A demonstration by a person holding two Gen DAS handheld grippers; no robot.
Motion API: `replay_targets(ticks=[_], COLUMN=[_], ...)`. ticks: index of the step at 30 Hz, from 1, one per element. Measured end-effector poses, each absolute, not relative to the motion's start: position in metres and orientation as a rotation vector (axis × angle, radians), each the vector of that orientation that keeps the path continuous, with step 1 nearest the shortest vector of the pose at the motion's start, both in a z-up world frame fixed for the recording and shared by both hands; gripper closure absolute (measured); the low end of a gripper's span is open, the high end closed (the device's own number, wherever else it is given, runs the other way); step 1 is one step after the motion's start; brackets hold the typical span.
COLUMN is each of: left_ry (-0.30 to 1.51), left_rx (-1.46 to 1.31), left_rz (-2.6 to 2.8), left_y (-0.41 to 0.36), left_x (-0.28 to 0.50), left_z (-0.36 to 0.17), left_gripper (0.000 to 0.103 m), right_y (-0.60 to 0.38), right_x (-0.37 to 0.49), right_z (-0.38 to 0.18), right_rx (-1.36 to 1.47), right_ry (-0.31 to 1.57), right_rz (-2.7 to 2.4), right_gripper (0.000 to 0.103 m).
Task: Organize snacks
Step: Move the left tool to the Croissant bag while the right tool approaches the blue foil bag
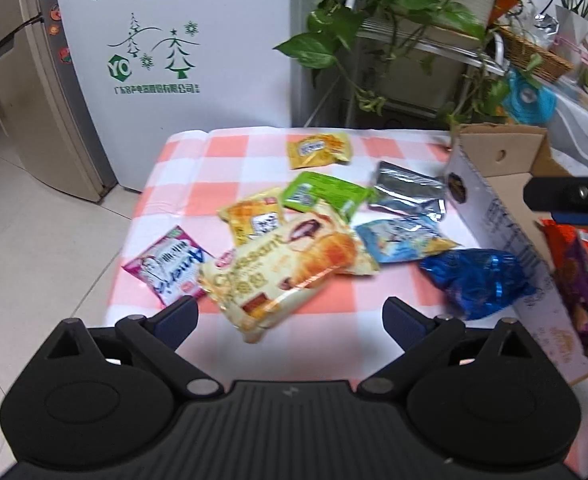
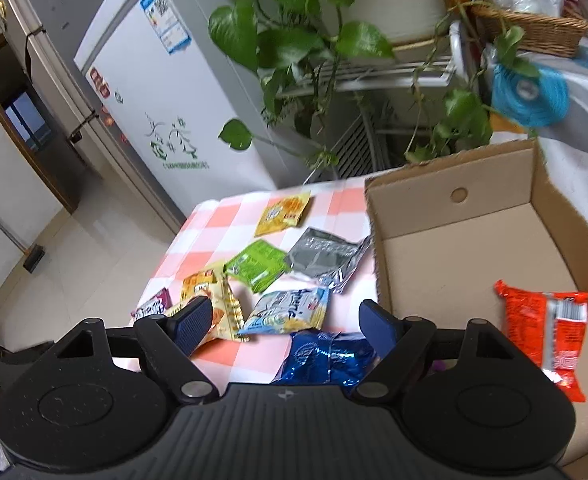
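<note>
left tool (image 1: 290, 312) spread wide over the croissant packet (image 1: 290, 268) — right tool (image 2: 286, 316) spread too, holding nothing.

White fridge (image 1: 182, 64), leafy plant (image 2: 294, 40), wicker basket (image 2: 533, 28).

The left wrist camera looks forward and down from the near edge of the pink-and-white checked tablecloth (image 1: 230, 152), close above the scattered snack packets, facing the white fridge with green tree prints (image 1: 174, 40). The right wrist camera sits further right and higher, tilted down over the open brown cardboard box (image 2: 453, 248). Both views share the cloth, the crinkled blue foil packet (image 1: 475, 282) (image 2: 327, 356) and the fridge.
</note>
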State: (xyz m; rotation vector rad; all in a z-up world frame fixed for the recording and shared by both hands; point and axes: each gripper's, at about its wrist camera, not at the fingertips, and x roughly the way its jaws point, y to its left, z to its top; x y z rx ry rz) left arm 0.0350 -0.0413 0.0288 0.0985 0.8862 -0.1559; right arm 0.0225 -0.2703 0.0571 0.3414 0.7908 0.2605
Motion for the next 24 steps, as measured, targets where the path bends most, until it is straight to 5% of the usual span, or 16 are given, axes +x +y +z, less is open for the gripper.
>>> replay_targets(ticks=[24], left_ry=[0.797], left_rx=[0.224], left_rz=[-0.299], left_y=[-0.054], left_x=[0.084], left_z=[-0.006], left_gripper=[0.008], right_y=[-0.24], right_x=[0.056], right_z=[0.023], right_rx=[0.351], right_ry=[0.92], right_rz=[0.242], right_gripper=[0.015])
